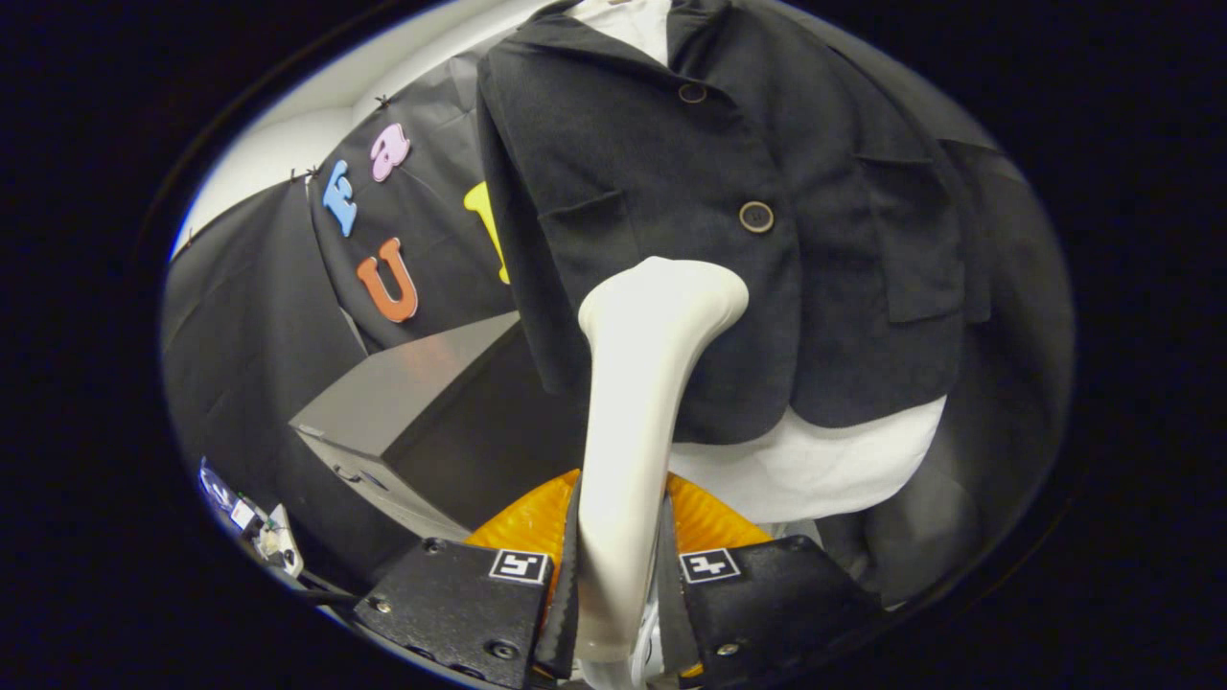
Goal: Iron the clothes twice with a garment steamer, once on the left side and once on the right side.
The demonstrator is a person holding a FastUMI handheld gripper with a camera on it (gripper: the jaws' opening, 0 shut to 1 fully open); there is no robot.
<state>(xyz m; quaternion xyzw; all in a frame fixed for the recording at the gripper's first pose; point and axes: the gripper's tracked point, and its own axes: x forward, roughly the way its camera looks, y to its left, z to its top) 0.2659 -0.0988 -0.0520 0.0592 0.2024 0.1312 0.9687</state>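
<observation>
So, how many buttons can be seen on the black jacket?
2 on the jacket: upper button near the collar, lower button just above the steamer head. That head may hide more.

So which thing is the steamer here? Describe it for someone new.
Find the black jacket hanging over a white shirt. In front of its lower hem rises the steamer, its handle clamped between the fingers. It is the only pale, smooth, club-shaped thing there, its head against the dark cloth.

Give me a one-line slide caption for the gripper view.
Tool shut on the white garment steamer, its head against the lower front of a hanging black jacket worn over a white shirt.
</observation>
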